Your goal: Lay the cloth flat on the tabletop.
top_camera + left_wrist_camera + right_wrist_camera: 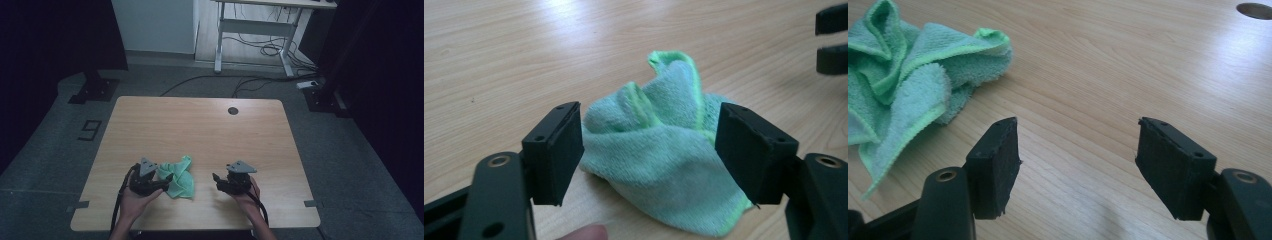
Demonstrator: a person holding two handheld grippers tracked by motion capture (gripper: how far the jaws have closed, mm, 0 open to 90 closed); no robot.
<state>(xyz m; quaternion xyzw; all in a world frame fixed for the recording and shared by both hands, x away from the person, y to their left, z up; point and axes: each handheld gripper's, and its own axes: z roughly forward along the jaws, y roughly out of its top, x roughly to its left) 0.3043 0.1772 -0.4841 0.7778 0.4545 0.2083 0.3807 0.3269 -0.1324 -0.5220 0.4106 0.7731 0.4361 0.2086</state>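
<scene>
High view: crumpled green cloth [179, 180] on wooden table [200, 130], near front edge, btwn grippers; left gripper [167, 179] touching it, right gripper [216, 178] apart; left gripper view: jaws spread wide, cloth [664, 150] btwn them, unclamped; right gripper view: jaws spread, nothing btwn, cloth [908, 75] off to upper left.

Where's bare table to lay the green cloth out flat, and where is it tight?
The far half of the table is bare, from the cloth up to the round hole near the far edge. A smaller bare strip lies between the cloth and the right gripper. It is tight at the near left, where the left gripper straddles the cloth.
</scene>
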